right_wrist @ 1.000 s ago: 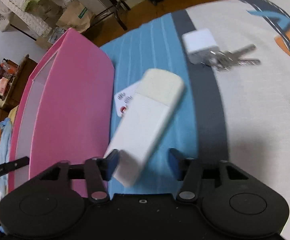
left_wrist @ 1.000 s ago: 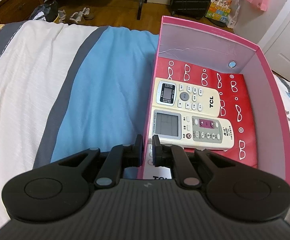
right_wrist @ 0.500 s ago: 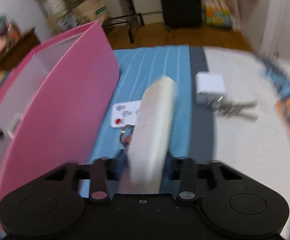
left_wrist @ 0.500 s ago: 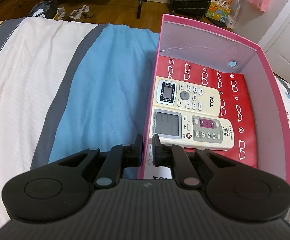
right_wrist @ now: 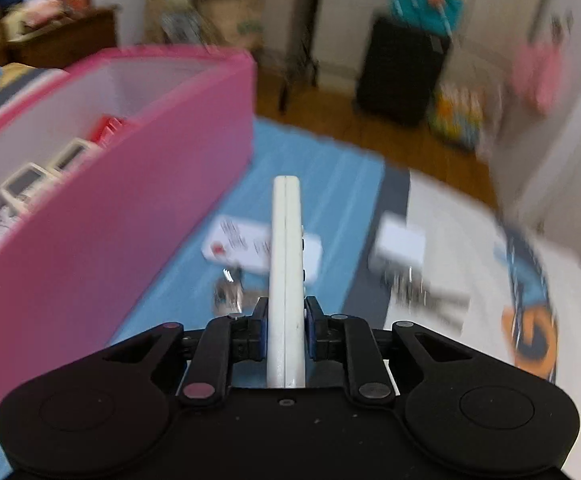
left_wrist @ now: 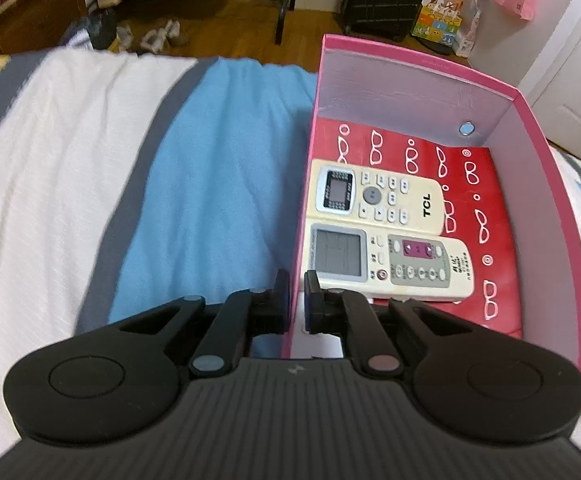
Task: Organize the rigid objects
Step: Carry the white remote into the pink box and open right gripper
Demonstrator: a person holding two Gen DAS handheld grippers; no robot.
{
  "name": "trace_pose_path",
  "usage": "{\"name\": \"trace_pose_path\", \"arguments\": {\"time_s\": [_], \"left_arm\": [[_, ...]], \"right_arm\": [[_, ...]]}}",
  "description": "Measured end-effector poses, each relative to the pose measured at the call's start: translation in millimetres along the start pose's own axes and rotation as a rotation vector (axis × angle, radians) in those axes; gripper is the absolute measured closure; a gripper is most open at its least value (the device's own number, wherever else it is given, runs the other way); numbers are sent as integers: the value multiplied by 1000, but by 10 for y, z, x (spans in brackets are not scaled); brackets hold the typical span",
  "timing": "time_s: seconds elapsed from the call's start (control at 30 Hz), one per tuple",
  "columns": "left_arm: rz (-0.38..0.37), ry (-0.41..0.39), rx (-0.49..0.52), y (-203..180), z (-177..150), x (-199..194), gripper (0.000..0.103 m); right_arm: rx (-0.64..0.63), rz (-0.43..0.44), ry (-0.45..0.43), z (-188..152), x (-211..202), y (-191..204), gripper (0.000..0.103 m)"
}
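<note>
**white remote held on edge beside pink box; box wall pinched by left fingers**

the right gripper (right_wrist: 286,322) is seen with its fingers pinching a white remote (right_wrist: 286,264), which is held on edge and points away over the blue stripe of the bed (right_wrist: 342,184). the pink box (right_wrist: 122,216) stands just left of the held remote. a white card (right_wrist: 246,246), a metal item too blurred to identify (right_wrist: 228,290), and a white block with keys (right_wrist: 404,256) lie on the bed beyond the fingers.

the left gripper (left_wrist: 297,300) is seen with its fingers nearly together, pinching the near left wall of the pink box (left_wrist: 530,128). inside the box, a tcl remote (left_wrist: 378,198) and a second remote (left_wrist: 390,260) lie side by side, touching, on a red lining (left_wrist: 486,184). the bed (left_wrist: 210,184) extends to the left.
</note>
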State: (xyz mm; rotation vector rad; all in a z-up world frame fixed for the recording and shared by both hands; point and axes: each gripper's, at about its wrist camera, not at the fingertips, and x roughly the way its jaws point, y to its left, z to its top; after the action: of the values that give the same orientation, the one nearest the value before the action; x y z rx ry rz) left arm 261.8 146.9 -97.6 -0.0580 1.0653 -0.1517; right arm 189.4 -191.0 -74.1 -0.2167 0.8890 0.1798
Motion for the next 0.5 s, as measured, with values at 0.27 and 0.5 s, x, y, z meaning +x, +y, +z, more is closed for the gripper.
{"name": "trace_pose_path", "arguments": {"time_s": [0.27, 0.5], "left_arm": [[4, 0, 24, -3, -5, -27, 97], [-22, 3, 3, 57, -24, -29, 97]], "right_arm": [[-102, 66, -166, 295, -644, 256, 83], [-143, 213, -165, 651, -901, 596, 83]]}}
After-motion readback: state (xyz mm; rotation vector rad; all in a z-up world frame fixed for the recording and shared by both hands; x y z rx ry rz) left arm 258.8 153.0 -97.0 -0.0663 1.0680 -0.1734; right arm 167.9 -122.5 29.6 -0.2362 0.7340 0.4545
